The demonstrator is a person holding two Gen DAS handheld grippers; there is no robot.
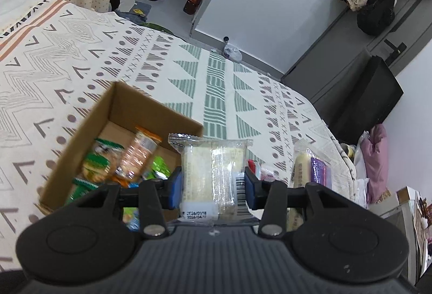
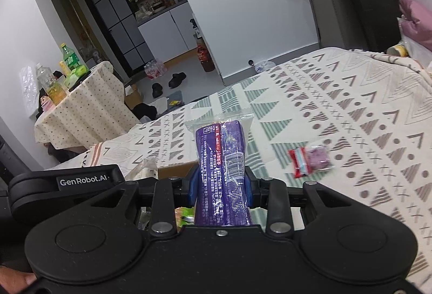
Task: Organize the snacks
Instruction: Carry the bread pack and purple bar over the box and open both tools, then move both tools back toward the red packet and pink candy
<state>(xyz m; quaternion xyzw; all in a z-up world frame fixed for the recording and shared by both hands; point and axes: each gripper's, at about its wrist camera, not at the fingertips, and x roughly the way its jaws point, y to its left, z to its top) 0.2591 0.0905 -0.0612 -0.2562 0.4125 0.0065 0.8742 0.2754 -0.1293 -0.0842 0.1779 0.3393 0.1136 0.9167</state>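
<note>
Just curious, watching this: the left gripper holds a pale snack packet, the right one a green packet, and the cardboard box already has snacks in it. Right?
Nearly. The right gripper holds a purple packet, not green; the right wrist view shows it. The rest stands.

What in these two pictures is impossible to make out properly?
- Left wrist view: the snacks in the cardboard box are motion-blurred, and its near end is hidden by the left gripper and its pale packet.
- Right wrist view: the purple packet has print too small to read; the right gripper body covers its lower end.
- Right wrist view: the small red and pink packet on the bedspread is blurred.
</note>
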